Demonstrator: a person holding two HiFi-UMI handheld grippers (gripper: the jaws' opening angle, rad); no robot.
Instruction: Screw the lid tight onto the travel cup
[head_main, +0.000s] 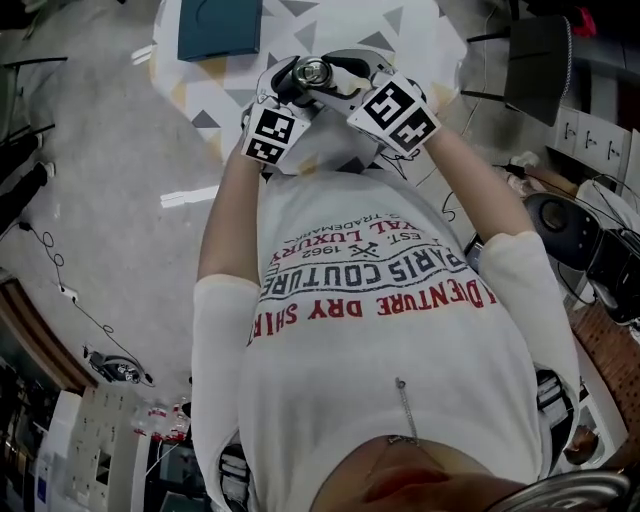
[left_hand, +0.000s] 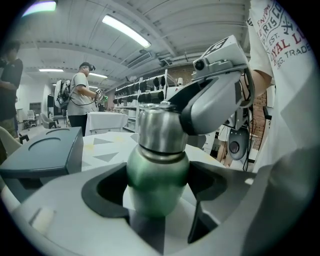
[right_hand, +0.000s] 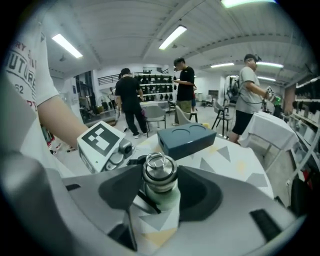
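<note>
The travel cup (head_main: 312, 72) is held up over the near edge of the table, between both grippers. In the left gripper view its green body (left_hand: 157, 175) fills the gap between my left gripper's (left_hand: 157, 189) jaws, which are shut on it. The steel lid (right_hand: 159, 172), with a ring on top, sits on the cup's mouth. My right gripper (right_hand: 159, 184) is closed on the lid from the opposite side, one grey finger (left_hand: 210, 107) wrapping round it. In the head view the left gripper (head_main: 290, 88) and right gripper (head_main: 342, 82) meet at the cup.
A blue-grey box (head_main: 218, 28) with round recesses lies farther back on the triangle-patterned table (head_main: 400, 30). Several people (right_hand: 129, 100) stand beyond the table among chairs and shelving. Cables and equipment lie on the floor to the right (head_main: 560, 215).
</note>
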